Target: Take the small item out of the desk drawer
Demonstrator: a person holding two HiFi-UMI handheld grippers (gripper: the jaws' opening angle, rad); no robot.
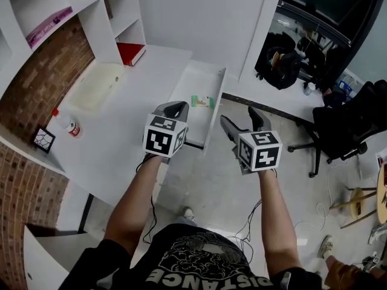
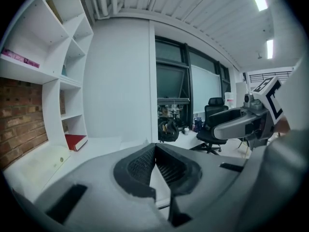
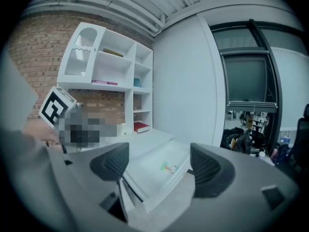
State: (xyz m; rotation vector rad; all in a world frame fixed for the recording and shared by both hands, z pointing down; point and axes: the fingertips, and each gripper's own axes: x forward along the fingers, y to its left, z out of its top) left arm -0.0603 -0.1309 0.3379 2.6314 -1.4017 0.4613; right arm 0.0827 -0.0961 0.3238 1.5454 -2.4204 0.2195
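- White and smooth, the open drawer [image 1: 195, 125] holds the small item [image 1: 202, 101], which lies flat on its floor toward the far end, ahead of both grippers.
- The item looks thin and flat, so the pads may well skid over it or push it along the slick floor instead of pinching it.
- A low approach could knock the drawer's thin side wall.
- The right gripper [image 1: 240, 118] has its jaws spread wide with nothing between them; its dark ribbed pads [image 3: 113, 162] frame the item in its own view.
- The left gripper [image 1: 175, 106] has its jaws pressed together, empty.
- The item is a pale rectangle with green and orange print.
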